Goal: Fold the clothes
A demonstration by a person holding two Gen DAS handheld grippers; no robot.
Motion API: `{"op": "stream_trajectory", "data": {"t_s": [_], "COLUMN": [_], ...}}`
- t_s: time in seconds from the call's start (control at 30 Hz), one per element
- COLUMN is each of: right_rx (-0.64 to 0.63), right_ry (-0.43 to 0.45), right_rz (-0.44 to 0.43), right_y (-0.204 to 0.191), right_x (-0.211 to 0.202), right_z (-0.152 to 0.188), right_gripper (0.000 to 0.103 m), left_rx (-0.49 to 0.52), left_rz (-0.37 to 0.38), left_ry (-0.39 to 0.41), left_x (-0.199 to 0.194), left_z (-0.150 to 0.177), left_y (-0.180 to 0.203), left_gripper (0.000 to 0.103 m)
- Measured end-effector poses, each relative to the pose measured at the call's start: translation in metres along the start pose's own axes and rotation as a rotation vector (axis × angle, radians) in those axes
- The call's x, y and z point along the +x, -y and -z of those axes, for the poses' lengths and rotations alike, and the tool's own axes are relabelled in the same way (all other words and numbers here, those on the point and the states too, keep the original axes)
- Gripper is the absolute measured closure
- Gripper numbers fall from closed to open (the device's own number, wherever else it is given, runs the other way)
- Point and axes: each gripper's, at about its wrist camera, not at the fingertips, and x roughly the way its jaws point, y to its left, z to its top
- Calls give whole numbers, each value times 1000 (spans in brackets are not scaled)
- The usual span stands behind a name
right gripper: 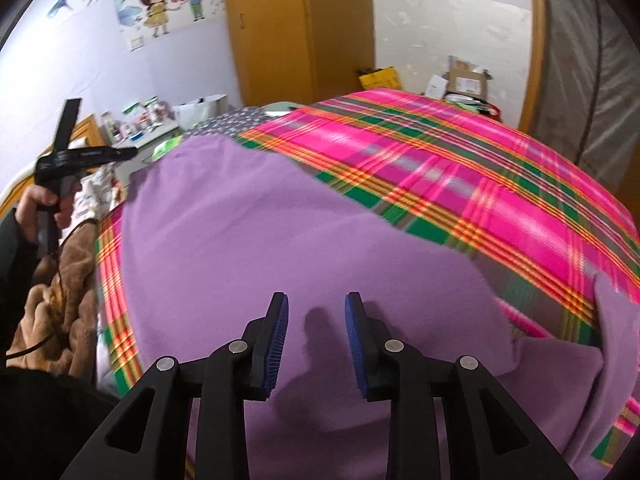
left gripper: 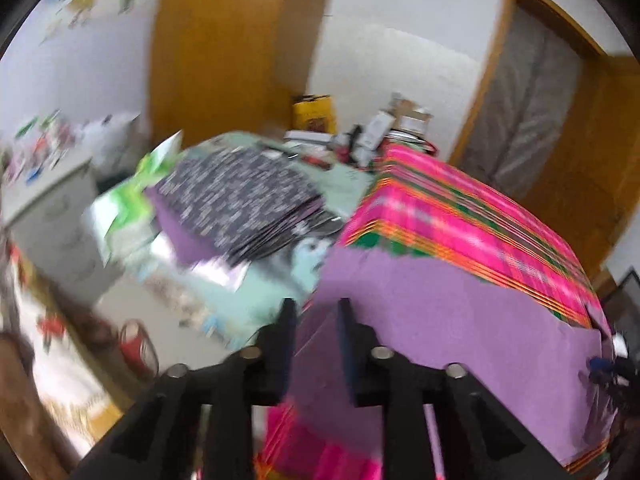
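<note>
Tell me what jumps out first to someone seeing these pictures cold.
A big purple garment lies spread over a hot-pink plaid cloth that covers the work surface. The right gripper hovers open just above the purple fabric. At far left, a hand holds the left gripper raised off the cloth's edge.

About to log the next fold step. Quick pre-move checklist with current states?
1. Right claw open, hovering over the purple fleece garment: ok.
2. Left claw gripping purple fabric: cannot tell, view blurred.
3. Garment spread flat on the pink plaid blanket: not ok, right edge is folded up.
4. Left view sharp enough to judge: not ok, motion blur.
5. Brown fuzzy blanket clear of the garment: ok, lies beside the plaid edge.
</note>
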Motion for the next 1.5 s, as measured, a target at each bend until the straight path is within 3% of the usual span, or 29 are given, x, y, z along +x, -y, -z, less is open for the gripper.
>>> {"op": "stream_trajectory", "data": {"t_s": [0.07, 0.23, 0.57, 0.7, 0.93, 1.23, 1.33, 1.5], "right_rx": [25, 77, 131, 142, 191, 305, 379, 503], "right_ry": [10, 35, 24, 28, 40, 75, 110, 171], "right_rz": [26, 48, 95, 118, 172, 229, 281, 367], "right_y": [8, 22, 43, 50, 67, 95, 112, 142], "right_x": [-1, -8, -5, -1, -5, -27, -48, -83], "right_z": [-4, -5, -4, -8, -9, 6, 20, 44], "right_gripper": [73, 73, 73, 73, 73, 73, 73, 73], "left_rx": [51, 55, 105, 118, 121, 30, -34, -76], "left_rz": [39, 35, 106, 97, 30, 54, 76, 43], "left_ry": [-21, -142, -148, -211, -142, -153, -109, -43], "left_x": [18, 75, 86, 105, 100, 98, 79, 54], "left_z": [-12, -25, -32, -28, -24, -26, -27, -25], "left_y": [9, 7, 23, 26, 24, 12, 8, 13], "left_gripper": [72, 72, 72, 72, 85, 79, 76, 76]}}
